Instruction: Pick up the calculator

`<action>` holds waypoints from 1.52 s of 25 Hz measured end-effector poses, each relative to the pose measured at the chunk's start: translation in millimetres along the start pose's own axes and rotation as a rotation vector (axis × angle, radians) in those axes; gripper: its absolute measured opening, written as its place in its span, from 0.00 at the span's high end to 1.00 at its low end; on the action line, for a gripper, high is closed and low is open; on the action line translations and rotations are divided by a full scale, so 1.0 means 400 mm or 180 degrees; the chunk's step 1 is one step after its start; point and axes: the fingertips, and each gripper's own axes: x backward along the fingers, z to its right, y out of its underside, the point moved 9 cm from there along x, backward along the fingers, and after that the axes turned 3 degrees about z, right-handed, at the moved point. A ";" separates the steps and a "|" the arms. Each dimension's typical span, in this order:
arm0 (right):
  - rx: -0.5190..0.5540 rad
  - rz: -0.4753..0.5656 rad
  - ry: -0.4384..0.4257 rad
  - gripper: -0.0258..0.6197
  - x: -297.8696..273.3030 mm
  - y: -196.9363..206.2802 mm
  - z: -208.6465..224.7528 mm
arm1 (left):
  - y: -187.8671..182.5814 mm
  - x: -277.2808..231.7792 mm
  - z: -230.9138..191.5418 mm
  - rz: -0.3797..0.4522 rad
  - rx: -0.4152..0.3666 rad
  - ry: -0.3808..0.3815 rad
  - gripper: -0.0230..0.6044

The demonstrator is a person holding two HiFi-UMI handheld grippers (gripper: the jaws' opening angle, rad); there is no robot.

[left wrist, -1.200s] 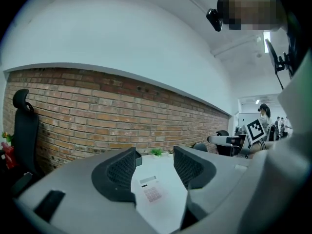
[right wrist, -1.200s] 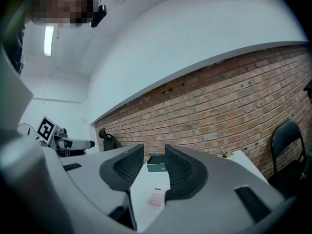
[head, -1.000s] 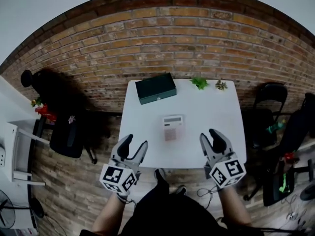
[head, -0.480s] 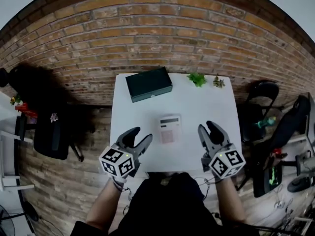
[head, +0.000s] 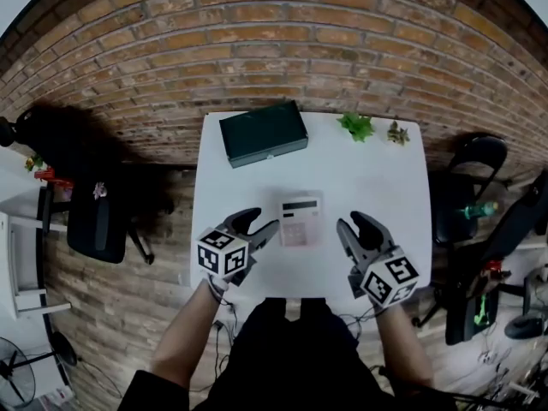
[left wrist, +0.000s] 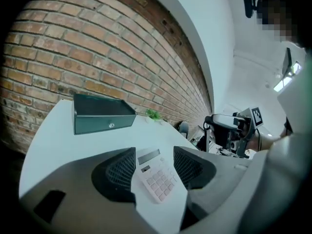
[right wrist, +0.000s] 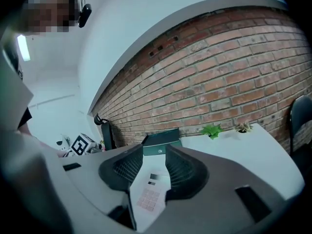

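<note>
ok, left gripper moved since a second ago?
Yes: the left gripper moved right, toward the calculator; its tips are now by its left edge.

The left claw [left wrist: 155, 154] holds its two dark, mesh-padded jaws apart. In the gap between them shows a pale rectangular calculator [left wrist: 156, 175] with a grey display, lying flat on the white table [left wrist: 53, 140] with neither pad pressing on it. Farther back on the table sits a dark green rectangular box [left wrist: 103, 116], and beyond it a small green plant [left wrist: 153, 114] stands near the red brick wall [left wrist: 97, 48].
</note>
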 end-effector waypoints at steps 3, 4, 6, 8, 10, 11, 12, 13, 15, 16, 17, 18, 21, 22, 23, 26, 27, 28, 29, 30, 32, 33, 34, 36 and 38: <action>-0.0031 -0.0050 -0.0075 0.73 -0.009 0.010 0.026 | 0.011 -0.059 -0.015 -0.0067 0.0128 -0.0045 0.58; -0.0047 -0.0064 -0.0087 0.73 -0.011 0.014 0.037 | 0.016 -0.079 -0.019 -0.0096 0.0164 -0.0045 0.58; -0.0104 -0.0081 -0.0099 0.73 -0.017 0.023 0.058 | 0.029 -0.119 -0.030 -0.0183 0.0208 -0.0032 0.58; -0.0166 -0.0091 -0.0104 0.73 -0.024 0.031 0.075 | 0.042 -0.158 -0.051 -0.0288 0.0239 -0.0028 0.58; -0.0210 -0.0113 -0.0106 0.73 -0.027 0.041 0.087 | 0.056 -0.191 -0.073 -0.0354 0.0320 -0.0039 0.58; -0.0223 -0.0128 -0.0103 0.73 -0.027 0.046 0.094 | 0.063 -0.206 -0.082 -0.0376 0.0366 -0.0039 0.58; -0.0232 -0.0141 -0.0096 0.73 -0.026 0.050 0.101 | 0.070 -0.220 -0.090 -0.0405 0.0399 -0.0038 0.58; -0.0238 -0.0151 -0.0083 0.73 -0.026 0.053 0.109 | 0.077 -0.233 -0.096 -0.0446 0.0412 -0.0039 0.58; -0.0243 -0.0159 -0.0046 0.73 -0.025 0.055 0.128 | 0.089 -0.258 -0.105 -0.0544 0.0407 -0.0045 0.58; -0.0245 -0.0155 -0.0025 0.73 -0.024 0.053 0.138 | 0.092 -0.268 -0.107 -0.0584 0.0412 -0.0042 0.58; -0.0250 -0.0146 -0.0004 0.73 -0.023 0.050 0.147 | 0.094 -0.278 -0.109 -0.0609 0.0427 -0.0035 0.58; -0.0257 -0.0136 0.0017 0.73 -0.023 0.047 0.155 | 0.095 -0.287 -0.110 -0.0624 0.0444 -0.0023 0.58; -0.0282 -0.0102 0.0065 0.74 -0.023 0.039 0.177 | 0.094 -0.314 -0.111 -0.0667 0.0485 0.0029 0.58; -0.0288 -0.0096 0.0075 0.74 -0.024 0.037 0.183 | 0.095 -0.322 -0.111 -0.0685 0.0509 0.0050 0.58; -0.0291 -0.0092 0.0083 0.74 -0.023 0.036 0.187 | 0.097 -0.328 -0.110 -0.0701 0.0538 0.0072 0.58; -0.0280 -0.0086 0.0095 0.74 -0.022 0.030 0.197 | 0.098 -0.345 -0.108 -0.0761 0.0565 0.0143 0.60; -0.0268 -0.0090 0.0091 0.74 -0.022 0.028 0.198 | 0.097 -0.350 -0.107 -0.0789 0.0561 0.0159 0.62; -0.0252 -0.0094 0.0083 0.74 -0.021 0.026 0.199 | 0.097 -0.353 -0.106 -0.0820 0.0563 0.0167 0.64; -0.0237 -0.0097 0.0074 0.74 -0.020 0.024 0.199 | 0.098 -0.354 -0.106 -0.0849 0.0572 0.0178 0.67; -0.0228 -0.0095 0.0066 0.74 -0.019 0.022 0.198 | 0.098 -0.353 -0.104 -0.0869 0.0584 0.0197 0.68; -0.0224 -0.0082 0.0058 0.75 -0.016 0.017 0.198 | 0.097 -0.348 -0.096 -0.0874 0.0592 0.0247 0.71; -0.0222 -0.0074 0.0056 0.75 -0.014 0.015 0.197 | 0.096 -0.345 -0.089 -0.0862 0.0590 0.0266 0.73; -0.0217 -0.0070 0.0053 0.75 -0.012 0.013 0.196 | 0.094 -0.340 -0.082 -0.0846 0.0590 0.0280 0.75; -0.0203 -0.0069 0.0036 0.75 -0.009 0.011 0.193 | 0.092 -0.331 -0.069 -0.0811 0.0600 0.0294 0.78; -0.0191 -0.0064 0.0009 0.75 -0.007 0.009 0.186 | 0.090 -0.321 -0.056 -0.0786 0.0603 0.0313 0.81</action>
